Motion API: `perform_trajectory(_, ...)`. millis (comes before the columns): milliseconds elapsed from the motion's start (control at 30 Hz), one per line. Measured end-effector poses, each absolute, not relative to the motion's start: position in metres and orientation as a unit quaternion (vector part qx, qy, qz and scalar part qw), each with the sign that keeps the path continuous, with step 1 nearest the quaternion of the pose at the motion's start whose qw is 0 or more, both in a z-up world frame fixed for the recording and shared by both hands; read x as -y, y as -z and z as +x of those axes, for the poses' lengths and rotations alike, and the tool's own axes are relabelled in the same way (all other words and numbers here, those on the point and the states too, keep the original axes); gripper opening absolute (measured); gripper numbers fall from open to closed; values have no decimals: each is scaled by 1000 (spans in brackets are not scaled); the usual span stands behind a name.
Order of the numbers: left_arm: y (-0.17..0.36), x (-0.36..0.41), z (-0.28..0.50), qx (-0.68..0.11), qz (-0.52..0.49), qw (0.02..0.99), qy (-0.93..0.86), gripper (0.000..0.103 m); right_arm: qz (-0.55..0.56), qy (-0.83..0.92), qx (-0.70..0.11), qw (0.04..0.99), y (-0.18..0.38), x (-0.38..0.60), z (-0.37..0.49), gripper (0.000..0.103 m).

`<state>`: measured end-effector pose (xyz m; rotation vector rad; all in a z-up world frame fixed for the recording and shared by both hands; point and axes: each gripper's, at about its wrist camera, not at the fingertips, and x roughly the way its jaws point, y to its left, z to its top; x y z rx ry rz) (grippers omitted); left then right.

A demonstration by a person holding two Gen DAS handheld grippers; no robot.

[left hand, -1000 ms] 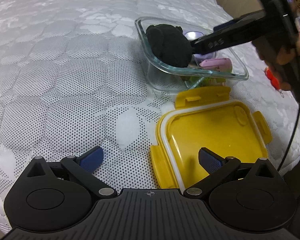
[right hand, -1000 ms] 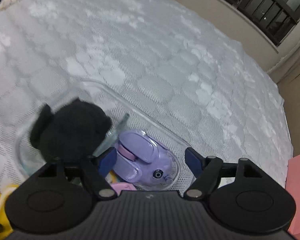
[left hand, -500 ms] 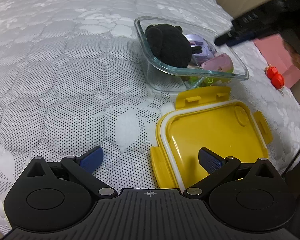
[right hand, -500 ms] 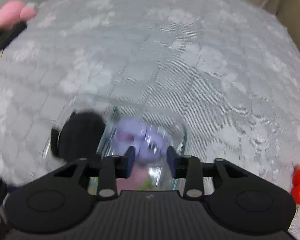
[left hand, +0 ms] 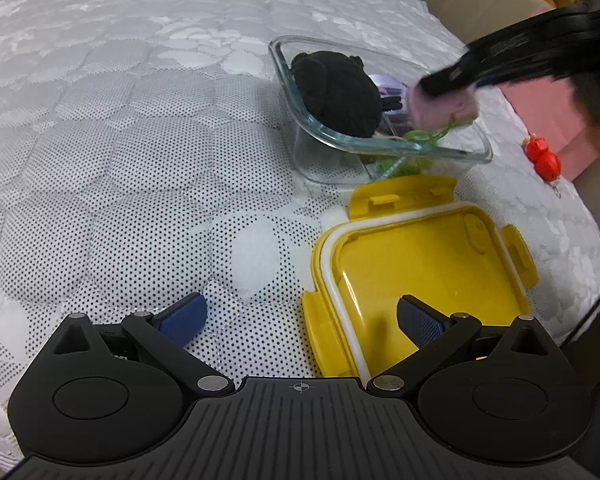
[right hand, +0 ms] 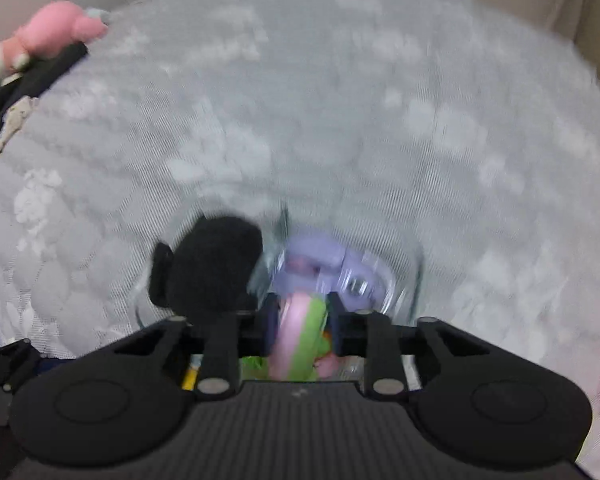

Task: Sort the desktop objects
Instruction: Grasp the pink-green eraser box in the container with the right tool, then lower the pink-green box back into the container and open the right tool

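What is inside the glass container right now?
In the glass container: a black plush toy, a purple gadget, green string. The right gripper grips a pink-and-green item. The plush hides whatever lies beneath.

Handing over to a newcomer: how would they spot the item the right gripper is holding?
Find the clear glass container beyond the yellow plastic lid on the white quilted surface. Over it, the right gripper pinches a flat pink-and-green item, unlike the black plush toy and lilac gadget lying inside.
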<state>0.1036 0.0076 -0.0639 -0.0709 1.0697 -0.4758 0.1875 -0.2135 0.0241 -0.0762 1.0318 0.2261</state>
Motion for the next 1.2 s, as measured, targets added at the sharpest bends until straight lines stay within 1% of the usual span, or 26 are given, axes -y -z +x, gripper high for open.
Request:
perform_trajectory(33,64,-8,104,-505,-35,833,224,103,-42,-110,-482,868,-32,213,184,22)
perform_trajectory(167,64,-5,102,-503,-28,834,223,103,-51,-114,-448,885,-57,213,172,22)
perform_trajectory(333,64,-5,102,-504,-27,835,221,103,-16,-140,-431,891,-67,213,172,22)
perform_trajectory(500,64,-3,102,-505,-23,835,218,103,22,-167,-386,907,-96,217,165,22)
perform_trajectory(533,64,-3,102,-505,-21,835,217,103,44,-173,-378,908,-99,223,164,22)
perform_trajectory(633,64,-1,101,-504,-15,836,216,103,78,-180,-397,897,-91,235,170,22)
perform_trajectory(733,65,-2,100,-504,-15,836,217,103,67,-139,-440,885,-60,242,180,22)
perform_trajectory(867,64,-2,100,-504,-16,836,216,103,75,-113,-474,870,-31,256,186,22)
perform_trajectory(967,65,0,101,-505,-14,836,215,103,53,-90,-490,865,-15,258,185,23)
perform_trajectory(1100,65,3,100,-505,-4,836,214,103,24,-88,-489,868,-6,249,180,23)
perform_trajectory(1200,65,2,100,-504,-6,836,215,103,-41,-64,-479,875,-6,233,176,30)
